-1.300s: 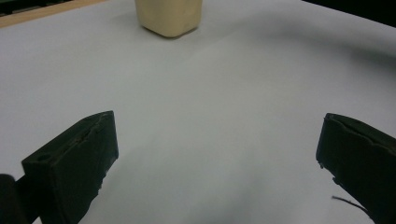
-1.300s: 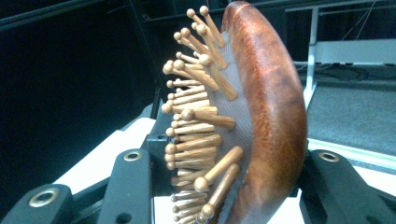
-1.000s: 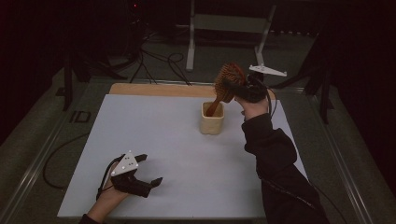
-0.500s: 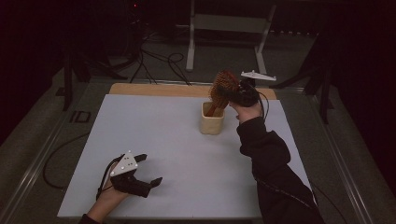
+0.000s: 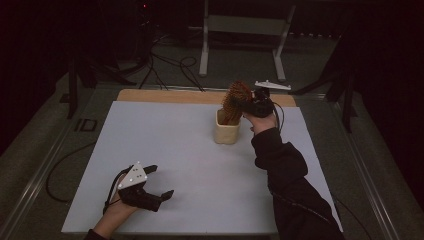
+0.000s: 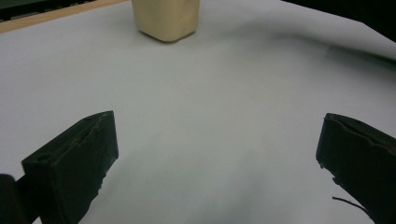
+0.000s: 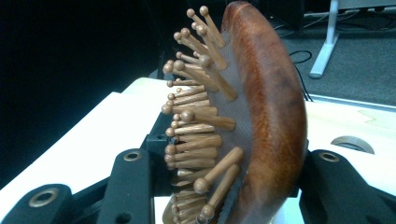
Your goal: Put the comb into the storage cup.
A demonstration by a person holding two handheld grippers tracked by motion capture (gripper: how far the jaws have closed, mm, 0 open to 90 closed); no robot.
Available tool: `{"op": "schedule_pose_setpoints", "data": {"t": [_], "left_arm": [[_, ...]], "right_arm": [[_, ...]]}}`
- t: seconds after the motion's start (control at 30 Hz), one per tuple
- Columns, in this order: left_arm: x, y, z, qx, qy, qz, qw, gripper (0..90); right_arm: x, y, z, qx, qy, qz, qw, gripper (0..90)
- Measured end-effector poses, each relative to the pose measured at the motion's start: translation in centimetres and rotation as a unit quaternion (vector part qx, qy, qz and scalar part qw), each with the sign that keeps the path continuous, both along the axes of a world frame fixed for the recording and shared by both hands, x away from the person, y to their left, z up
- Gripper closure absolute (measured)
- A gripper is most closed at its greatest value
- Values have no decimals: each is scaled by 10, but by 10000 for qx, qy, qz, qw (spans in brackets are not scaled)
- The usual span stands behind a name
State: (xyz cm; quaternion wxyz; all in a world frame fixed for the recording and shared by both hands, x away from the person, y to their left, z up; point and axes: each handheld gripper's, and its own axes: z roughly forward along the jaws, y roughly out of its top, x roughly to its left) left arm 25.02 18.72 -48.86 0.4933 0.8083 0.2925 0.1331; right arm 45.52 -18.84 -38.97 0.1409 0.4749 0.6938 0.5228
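The right gripper [image 5: 250, 104] has come down toward the cream cup [image 5: 227, 127] since a second ago, bringing the wooden hairbrush [image 5: 235, 100] with it. Earlier the brush head stood well above the cup's rim, up and off to the gripper's side; now it sits lower, with the handle end sunk deeper into the cup just below the gripper. The brush has also swung closer to upright over the cup. In the right gripper view the brush [image 7: 252, 121] is clamped between the jaws.
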Motion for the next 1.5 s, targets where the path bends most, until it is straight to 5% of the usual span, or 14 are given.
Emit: {"op": "schedule_pose_setpoints", "data": {"t": [0.53,1.07,1.2,1.33,1.5], "left_arm": [[0,-1,-1,-19,26,-22,10000,0],[1,-1,-2,-43,47,-58,10000,0],[1,-1,-1,-59,39,-50,10000,0],[1,0,-1,-62,38,-48,10000,0],[1,-1,-1,-68,45,-53,10000,0]], "right_arm": [[7,-11,-8,206,75,98,9997,521],[14,-21,-13,67,103,178,9998,443],[14,-19,-12,9,91,191,9998,392],[14,-18,-13,-51,157,359,9992,225],[10,-20,-8,-89,76,427,9990,129]]}}
